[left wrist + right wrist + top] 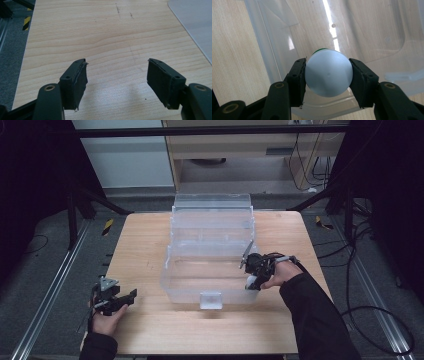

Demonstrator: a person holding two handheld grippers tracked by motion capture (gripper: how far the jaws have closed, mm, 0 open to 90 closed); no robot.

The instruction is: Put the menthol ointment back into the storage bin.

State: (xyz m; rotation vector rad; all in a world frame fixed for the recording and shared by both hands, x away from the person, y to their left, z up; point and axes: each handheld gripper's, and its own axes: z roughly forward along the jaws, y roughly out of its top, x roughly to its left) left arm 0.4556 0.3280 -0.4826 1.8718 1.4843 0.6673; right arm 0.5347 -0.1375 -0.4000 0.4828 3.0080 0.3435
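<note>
The right gripper (327,77) holds a white round thing (329,75), maybe a bottle seen from its bottom, with a little green (320,50) at its far end. Both jaws press on its sides. In the high view this gripper (251,281) is at the right front corner of the clear bin (210,255), just over the rim, and the bin's lid (212,207) stands open at the back.

The left gripper (117,75) is wide open with nothing between the jaws, low over the bare table (100,37), well apart from the bin.

The step in hand seems to be putting the thing into the bin. The next move probably calls for lowering it inside, clear of the wall, and then opening the jaws.
</note>
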